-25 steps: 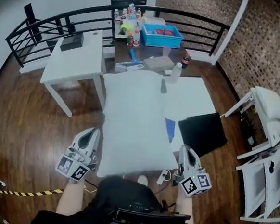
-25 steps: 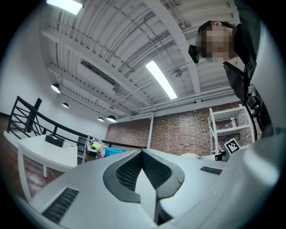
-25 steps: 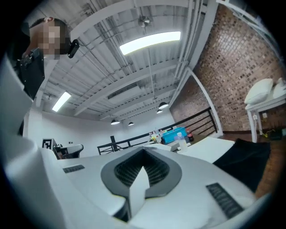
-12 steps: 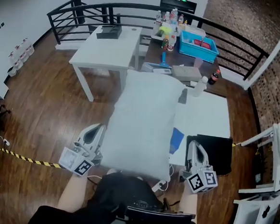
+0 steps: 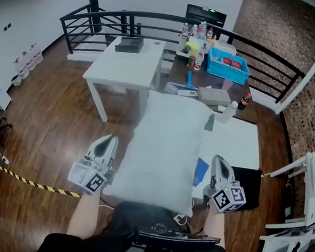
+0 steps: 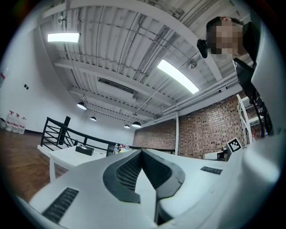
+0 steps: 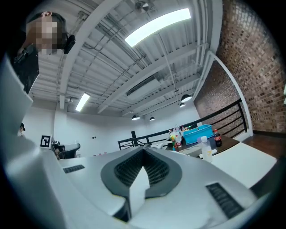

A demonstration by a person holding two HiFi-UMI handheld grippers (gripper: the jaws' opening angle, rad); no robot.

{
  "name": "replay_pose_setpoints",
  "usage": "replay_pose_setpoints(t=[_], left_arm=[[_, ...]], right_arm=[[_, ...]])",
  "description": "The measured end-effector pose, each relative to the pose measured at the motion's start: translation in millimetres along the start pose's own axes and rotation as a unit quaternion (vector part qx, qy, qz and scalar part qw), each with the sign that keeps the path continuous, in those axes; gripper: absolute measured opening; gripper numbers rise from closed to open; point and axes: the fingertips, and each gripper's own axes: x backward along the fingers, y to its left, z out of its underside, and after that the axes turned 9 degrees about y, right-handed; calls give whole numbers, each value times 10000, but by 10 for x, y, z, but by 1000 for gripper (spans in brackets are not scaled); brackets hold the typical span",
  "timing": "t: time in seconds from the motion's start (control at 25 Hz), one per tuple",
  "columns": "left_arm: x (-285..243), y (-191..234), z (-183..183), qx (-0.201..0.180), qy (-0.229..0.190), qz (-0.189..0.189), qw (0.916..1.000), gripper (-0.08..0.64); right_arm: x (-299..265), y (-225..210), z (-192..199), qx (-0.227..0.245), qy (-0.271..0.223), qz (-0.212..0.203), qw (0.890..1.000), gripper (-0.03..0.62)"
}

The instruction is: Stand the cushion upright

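From the head view, the cushion stretches straight out in front of the person. Its long axis runs from the lap toward the white counter and the cluttered dark counter, and its broad face is turned up at the camera. The left gripper and right gripper flank its near end, one at each long side. That is probably so both corners carry the weight evenly and the far short edge can be swung up or down as one. Whether that far edge rests on the white floor mat I cannot tell, and the cushion is not yet upright. In the left gripper view the fingers are clamped together on a thin white sliver, seemingly cushion fabric, with the cushion's bulk billowing at the right. In the right gripper view the fingers are likewise pressed shut on a white fold, and the cushion rises at the left.
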Motion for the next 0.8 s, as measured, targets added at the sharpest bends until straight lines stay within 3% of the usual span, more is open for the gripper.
replay_pose_setpoints(t=[0.24,0.4,0.48,0.56,0.72,0.8], left_arm=[[-314,303,460,501,457,60,9977,3],[-576,431,730,775,945,20,9925,3],[-684,468,906,829,1261,11,9885,18],[-783,495,1131,978,1658,68,9813,128],[-904,600,1642,1449,2489,122,9576,291],[-926,675,1880,1767,2788,72,9439,300]], right_arm=[[-306,-13,73,-269,114,75,9995,3],[-634,-24,355,-386,659,111,9970,19],[-801,-13,570,-387,1071,81,9935,136],[-922,3,765,-348,1481,73,9883,252],[-1058,-128,1153,-543,2075,203,9765,358],[-1112,-188,1270,-734,2252,248,9712,413]])
